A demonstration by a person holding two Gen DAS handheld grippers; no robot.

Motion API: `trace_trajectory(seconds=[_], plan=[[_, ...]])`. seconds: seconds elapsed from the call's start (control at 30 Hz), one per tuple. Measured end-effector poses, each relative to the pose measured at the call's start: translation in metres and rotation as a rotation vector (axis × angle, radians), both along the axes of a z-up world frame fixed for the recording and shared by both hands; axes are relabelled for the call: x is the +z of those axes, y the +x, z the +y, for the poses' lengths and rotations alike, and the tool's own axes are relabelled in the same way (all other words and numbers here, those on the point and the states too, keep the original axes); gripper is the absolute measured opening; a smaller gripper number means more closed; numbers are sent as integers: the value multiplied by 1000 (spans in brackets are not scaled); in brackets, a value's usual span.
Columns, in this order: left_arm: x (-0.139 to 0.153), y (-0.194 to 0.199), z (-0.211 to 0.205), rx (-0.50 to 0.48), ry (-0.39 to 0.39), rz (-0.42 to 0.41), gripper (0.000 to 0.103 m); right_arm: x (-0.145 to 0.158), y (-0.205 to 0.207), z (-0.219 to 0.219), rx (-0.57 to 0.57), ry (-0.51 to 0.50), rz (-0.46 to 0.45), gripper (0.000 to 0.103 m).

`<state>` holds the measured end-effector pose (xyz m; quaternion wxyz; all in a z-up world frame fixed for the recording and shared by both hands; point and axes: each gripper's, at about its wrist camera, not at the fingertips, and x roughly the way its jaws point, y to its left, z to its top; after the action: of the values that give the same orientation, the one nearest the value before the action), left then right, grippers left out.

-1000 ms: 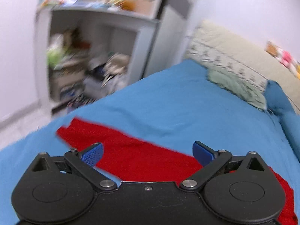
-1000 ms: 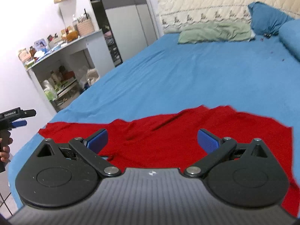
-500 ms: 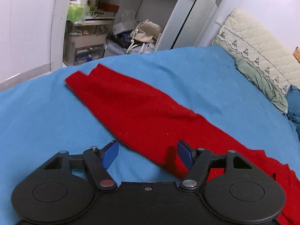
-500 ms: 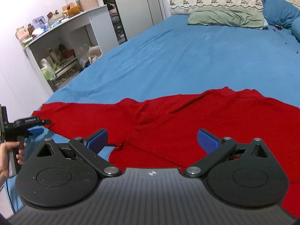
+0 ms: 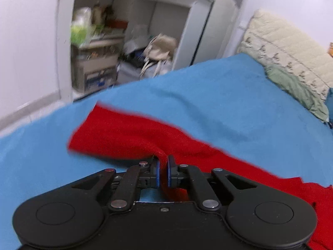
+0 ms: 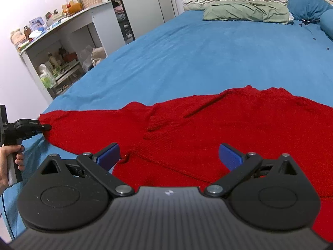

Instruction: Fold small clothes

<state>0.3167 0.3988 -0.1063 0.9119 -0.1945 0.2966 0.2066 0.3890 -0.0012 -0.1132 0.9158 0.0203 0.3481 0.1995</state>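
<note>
The left gripper [image 5: 163, 174] has its blue pads pinched together on a ridge of the red sweater [image 5: 133, 137], near the sleeve's lower edge. The sleeve runs away from it to a blunt cuff end lying on the blue bedsheet [image 5: 218, 104]. Beyond the bed edge stands a white shelf unit [image 5: 133, 41] crowded with things, blurred here.

The right gripper [image 6: 168, 154] hangs with its jaws wide apart over the sweater's body, nothing between the pads. The sweater lies spread flat across the near part of the bed. A green pillow [image 6: 247, 12] lies at the far headboard.
</note>
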Motion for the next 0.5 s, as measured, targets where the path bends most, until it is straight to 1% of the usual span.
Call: trace_trajectory(seconds=[0.07,0.13,0.23,0.3,0.4,0.5], plan=[[19,2,-15,-32,27,-30,6,5,-2,-7,-14,16,-10,103],[43,6,-41,-84,73,-65,6,11,-4,-17,-35,37,-22,103],[80,16,-96,-189,146,-123,6,25,-8,-39,-73,66,-36,103],[101,22,-139,-271,166,-163,6,36,-13,-56,-101,75,-53,103],[121,32,-210,-397,184,-201,6,53,-22,-88,-146,72,-87,103],[123,42,-284,-508,218,-213,6,67,-32,-123,-187,60,-118,103]])
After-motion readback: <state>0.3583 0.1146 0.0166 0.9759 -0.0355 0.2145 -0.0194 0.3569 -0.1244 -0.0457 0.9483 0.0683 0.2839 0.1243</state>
